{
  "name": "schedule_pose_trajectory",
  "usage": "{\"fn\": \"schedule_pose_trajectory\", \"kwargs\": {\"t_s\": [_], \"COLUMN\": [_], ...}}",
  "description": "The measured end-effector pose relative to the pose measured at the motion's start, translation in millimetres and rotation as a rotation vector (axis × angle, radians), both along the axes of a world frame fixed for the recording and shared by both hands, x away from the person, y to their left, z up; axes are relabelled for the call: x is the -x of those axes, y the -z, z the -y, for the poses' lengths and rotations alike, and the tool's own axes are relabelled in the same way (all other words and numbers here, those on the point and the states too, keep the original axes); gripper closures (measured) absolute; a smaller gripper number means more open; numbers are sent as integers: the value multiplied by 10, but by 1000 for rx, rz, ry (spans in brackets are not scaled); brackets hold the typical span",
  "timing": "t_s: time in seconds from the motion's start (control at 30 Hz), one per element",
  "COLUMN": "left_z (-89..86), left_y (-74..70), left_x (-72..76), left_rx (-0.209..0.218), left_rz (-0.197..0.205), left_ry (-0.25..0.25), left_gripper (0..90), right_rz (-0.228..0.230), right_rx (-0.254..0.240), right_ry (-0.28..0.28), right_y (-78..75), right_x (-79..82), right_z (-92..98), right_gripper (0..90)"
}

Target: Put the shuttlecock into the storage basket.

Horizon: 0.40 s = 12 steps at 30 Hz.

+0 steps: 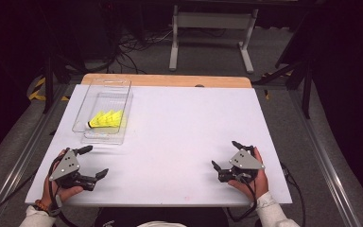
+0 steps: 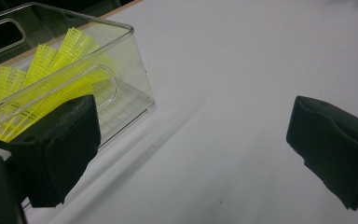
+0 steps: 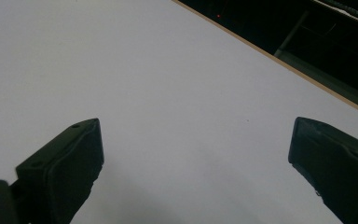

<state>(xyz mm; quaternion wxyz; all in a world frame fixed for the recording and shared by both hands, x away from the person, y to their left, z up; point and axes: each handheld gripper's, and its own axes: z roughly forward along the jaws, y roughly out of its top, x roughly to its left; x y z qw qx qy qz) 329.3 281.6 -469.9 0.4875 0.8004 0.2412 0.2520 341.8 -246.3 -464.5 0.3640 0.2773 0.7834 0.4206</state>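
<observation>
Yellow plastic-skirted shuttlecocks (image 1: pixel 106 118) already lying inside clear plastic bin (image 1: pixel 123 105). Left gripper (image 1: pixel 92 162) and right gripper (image 1: pixel 225 154) both wide open, empty, resting low on white tabletop (image 1: pixel 184 127); apparently little left.

High view overhead, facing forward-down; tool views low, close; all share table (image 1: pixel 179 127).

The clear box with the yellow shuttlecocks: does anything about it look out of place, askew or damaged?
Nothing stands out. The clear box sits flat on the white table, and the yellow shuttlecocks lie inside it, none spilled. Both the left gripper and the right gripper are open, away from it.
</observation>
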Motion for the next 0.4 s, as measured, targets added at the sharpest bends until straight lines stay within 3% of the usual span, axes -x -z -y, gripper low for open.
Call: {"fn": "schedule_pose_trajectory", "kwargs": {"t_s": [0.4], "left_z": [-4], "left_y": [3], "left_x": [-14], "left_rx": [5], "left_rz": [-5], "left_ry": [-7], "left_gripper": [39], "right_rz": [-8], "right_rx": [3], "right_ry": [2], "right_y": [15], "right_x": [-14], "right_z": [6], "right_gripper": [41]}}
